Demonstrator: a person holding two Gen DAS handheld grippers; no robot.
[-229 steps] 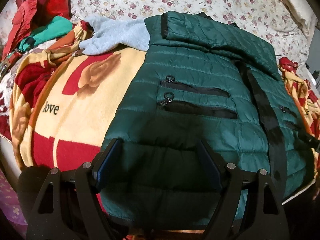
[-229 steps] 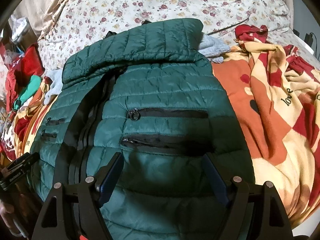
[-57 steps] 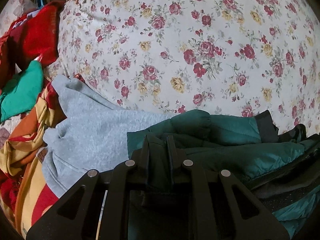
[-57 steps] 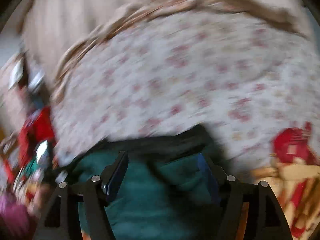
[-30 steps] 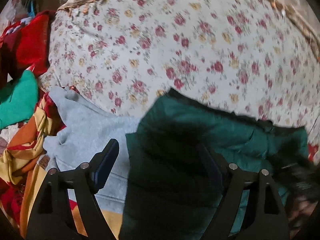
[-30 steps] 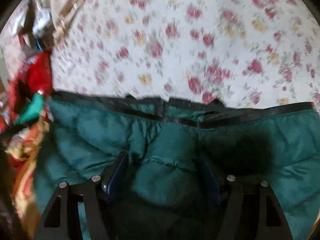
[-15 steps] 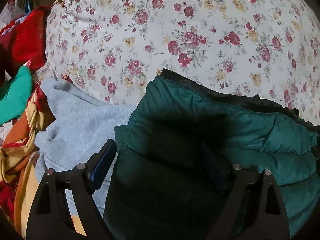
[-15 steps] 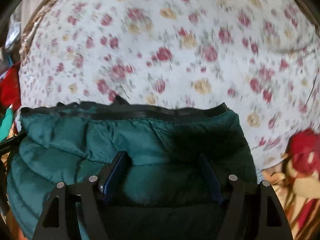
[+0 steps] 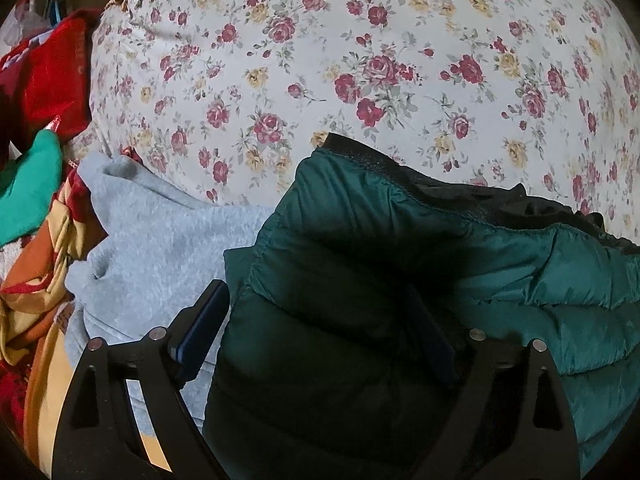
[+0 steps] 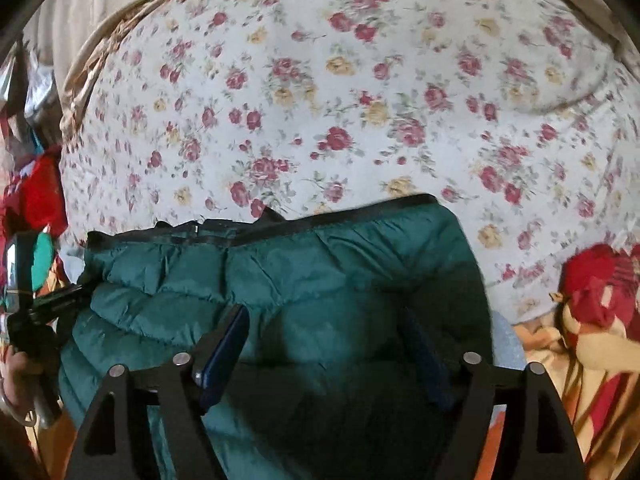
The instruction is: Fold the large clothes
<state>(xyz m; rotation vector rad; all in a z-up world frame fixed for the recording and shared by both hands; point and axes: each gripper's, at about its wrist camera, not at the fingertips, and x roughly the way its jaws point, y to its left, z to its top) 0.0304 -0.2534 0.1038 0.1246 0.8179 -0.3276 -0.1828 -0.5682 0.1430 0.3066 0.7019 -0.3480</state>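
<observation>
Two claws hang over one green puffer jacket [image 9: 360,320], which lies doubled over on the bed, partly on a grey sweatshirt [image 9: 160,248] and a patterned blanket [image 10: 580,352] nearer the bed's front edge. The left claw [image 9: 316,328] and right claw [image 10: 332,344] are both opening, jacket beneath them but nothing pinched. Judging by its quilting, the jacket is light, soft, springy and slick, likely to puff back open. Best hold looks like the black-trimmed hem [image 10: 340,216] at its far corners, beside the floral quilt [image 9: 360,60].
</observation>
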